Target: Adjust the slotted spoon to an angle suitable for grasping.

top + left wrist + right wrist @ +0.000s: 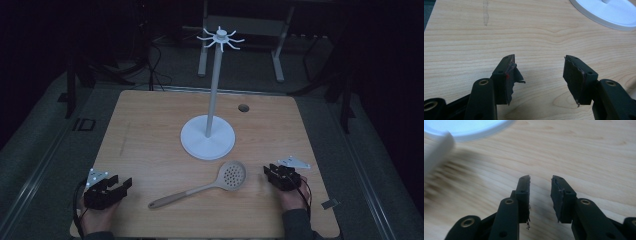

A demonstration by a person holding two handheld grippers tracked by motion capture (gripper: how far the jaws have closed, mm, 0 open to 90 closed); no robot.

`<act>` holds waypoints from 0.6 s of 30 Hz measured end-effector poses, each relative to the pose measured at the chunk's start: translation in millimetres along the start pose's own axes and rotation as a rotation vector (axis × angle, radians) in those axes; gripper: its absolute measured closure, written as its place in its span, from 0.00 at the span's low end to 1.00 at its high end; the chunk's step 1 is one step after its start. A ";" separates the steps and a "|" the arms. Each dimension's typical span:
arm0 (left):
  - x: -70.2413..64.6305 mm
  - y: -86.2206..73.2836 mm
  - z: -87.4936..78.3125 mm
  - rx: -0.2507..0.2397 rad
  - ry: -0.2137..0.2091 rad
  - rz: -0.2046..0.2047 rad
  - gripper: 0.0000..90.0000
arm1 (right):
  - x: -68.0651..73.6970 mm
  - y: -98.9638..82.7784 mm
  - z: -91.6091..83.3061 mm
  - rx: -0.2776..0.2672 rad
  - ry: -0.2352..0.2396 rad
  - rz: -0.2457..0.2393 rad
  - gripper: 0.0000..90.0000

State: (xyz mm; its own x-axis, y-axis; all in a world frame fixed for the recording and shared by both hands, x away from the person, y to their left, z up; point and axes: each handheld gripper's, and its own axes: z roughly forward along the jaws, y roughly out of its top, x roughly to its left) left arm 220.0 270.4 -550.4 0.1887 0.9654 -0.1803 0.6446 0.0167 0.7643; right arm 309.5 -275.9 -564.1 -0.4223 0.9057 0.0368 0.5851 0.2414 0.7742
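Left gripper (539, 72): jaws wide apart, empty.
Right gripper (540, 190): jaws narrowly apart, empty.
Grey slotted plastic spoon (210, 185): between them, untouched.
White round stand base (461, 128): blurred, cropped.

text: I read "ID" | on: floor (82, 124), left of table (150, 115) | other: none legible

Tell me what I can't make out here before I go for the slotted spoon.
- Slotted spoon: blurred to a pale smear at the left edge of the right gripper view.
- Stand: its base is cut off by the top edge in both gripper views, so no hooks there.
- Hooks: too small and dim in the high view to judge their shape.
- Room behind the table: too dark.
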 end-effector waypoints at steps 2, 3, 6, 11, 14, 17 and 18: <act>-0.2 0.2 0.7 0.001 -0.001 0.001 0.49 | 1.4 1.5 -2.9 -0.008 0.019 0.002 0.76; -0.9 0.3 1.7 0.005 -0.002 0.005 0.49 | 5.7 4.1 -8.8 -0.024 0.040 -0.017 0.76; -2.3 -0.1 2.3 0.007 -0.004 0.014 0.49 | 11.3 6.9 -13.5 -0.032 0.052 -0.038 0.76; -4.5 -0.3 3.5 0.013 -0.008 0.029 0.49 | 29.7 18.4 -19.8 -0.071 0.118 -0.106 0.79; -6.0 -0.2 4.1 0.015 -0.007 0.034 0.50 | 38.6 24.3 -17.7 -0.066 0.145 -0.131 0.84; -6.0 -0.4 3.6 0.013 -0.008 0.035 0.52 | 44.2 27.7 -17.3 -0.065 0.153 -0.146 0.90; -5.4 -0.4 2.7 0.015 -0.006 0.034 0.52 | 47.6 30.1 -17.3 -0.065 0.160 -0.161 0.93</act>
State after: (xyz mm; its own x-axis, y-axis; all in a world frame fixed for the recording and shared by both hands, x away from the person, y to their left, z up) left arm 220.7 264.5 -551.5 0.2152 0.9637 -0.1577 0.6490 -0.0205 0.7606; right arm 295.0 -231.6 -528.1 -0.6139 0.7894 0.0057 0.4579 0.3502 0.8172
